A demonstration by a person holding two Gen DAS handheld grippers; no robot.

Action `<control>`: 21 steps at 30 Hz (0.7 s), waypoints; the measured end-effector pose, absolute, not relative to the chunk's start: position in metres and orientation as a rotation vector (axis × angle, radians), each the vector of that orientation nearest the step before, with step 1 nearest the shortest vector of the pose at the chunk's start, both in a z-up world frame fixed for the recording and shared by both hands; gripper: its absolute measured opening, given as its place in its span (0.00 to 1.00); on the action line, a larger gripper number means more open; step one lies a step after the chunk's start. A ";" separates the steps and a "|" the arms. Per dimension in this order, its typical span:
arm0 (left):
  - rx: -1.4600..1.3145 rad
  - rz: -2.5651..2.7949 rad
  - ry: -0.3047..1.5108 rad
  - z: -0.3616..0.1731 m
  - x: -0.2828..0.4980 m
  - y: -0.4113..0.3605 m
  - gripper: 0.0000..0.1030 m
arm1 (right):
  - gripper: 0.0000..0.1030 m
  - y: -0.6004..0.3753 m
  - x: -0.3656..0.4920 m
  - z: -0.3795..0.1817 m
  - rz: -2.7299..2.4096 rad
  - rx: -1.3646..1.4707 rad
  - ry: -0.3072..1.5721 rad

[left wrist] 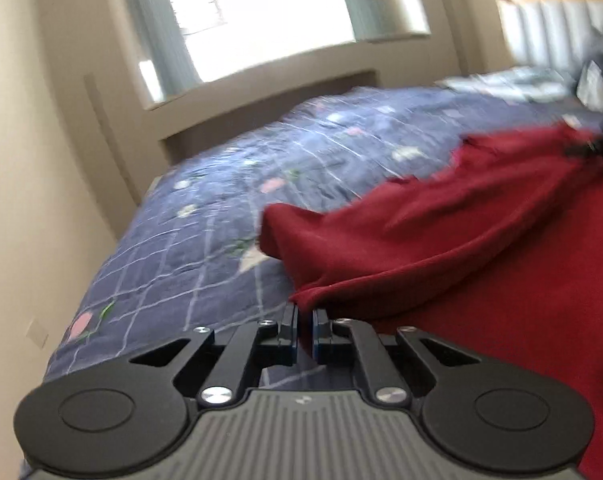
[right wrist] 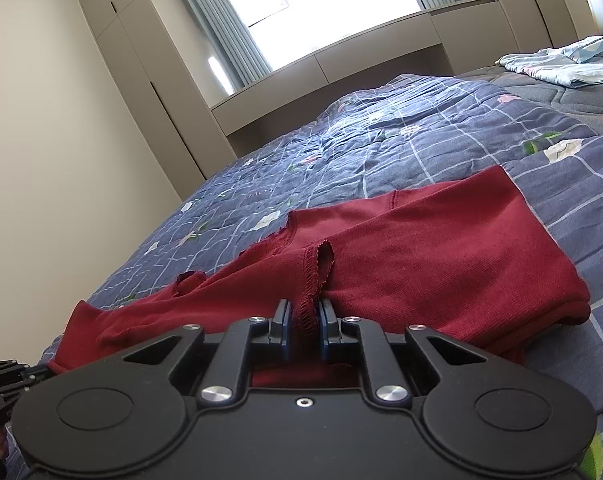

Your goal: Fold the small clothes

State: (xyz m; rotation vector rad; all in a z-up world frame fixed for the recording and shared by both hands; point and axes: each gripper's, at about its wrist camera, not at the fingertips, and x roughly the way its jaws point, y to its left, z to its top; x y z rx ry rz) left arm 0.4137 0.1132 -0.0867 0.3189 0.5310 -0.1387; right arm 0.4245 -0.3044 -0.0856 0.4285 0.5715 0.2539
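red garment [right wrist: 441, 248]: spread on the blue quilted bed [right wrist: 441, 136]. right tool [right wrist: 305, 312]: pinching a bunched seam fold of it. left tool [left wrist: 304, 320]: pressed together at its hem corner; grip on the cloth unclear.

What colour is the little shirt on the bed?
Dark red; the shirt shows best in the right wrist view.

A dark red knit garment [right wrist: 441, 248] is lying spread across the blue checked quilt [right wrist: 441, 140], partly bunched. Its sleeve is stretching toward the quilt's near left edge, and a frayed, stitched hem is standing up in a pinched ridge near the quilt's front edge. Its far corner is lying flat.
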 end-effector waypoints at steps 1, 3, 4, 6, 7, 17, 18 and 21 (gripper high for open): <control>0.259 -0.112 0.537 -0.084 0.410 0.118 0.05 | 0.15 -0.304 0.425 -0.086 0.257 0.428 0.572; 0.152 -0.074 0.576 -0.085 0.406 0.126 0.05 | 0.16 -0.304 0.425 -0.086 0.264 0.425 0.573; 0.117 -0.068 0.615 -0.088 0.406 0.129 0.05 | 0.16 -0.303 0.425 -0.086 0.266 0.424 0.574; 0.050 -0.057 0.683 -0.096 0.406 0.135 0.06 | 0.16 -0.303 0.426 -0.087 0.268 0.425 0.575; 0.024 -0.055 0.688 -0.097 0.405 0.138 0.06 | 0.16 -0.303 0.426 -0.087 0.268 0.428 0.575; -0.161 -0.045 0.625 -0.067 0.388 0.163 0.92 | 0.29 -0.303 0.423 -0.086 0.292 0.426 0.557; -0.172 -0.033 0.612 -0.064 0.393 0.161 0.97 | 0.35 -0.301 0.423 -0.085 0.297 0.416 0.553; -0.186 0.019 0.581 -0.062 0.419 0.150 0.98 | 0.54 -0.294 0.420 -0.082 0.313 0.368 0.541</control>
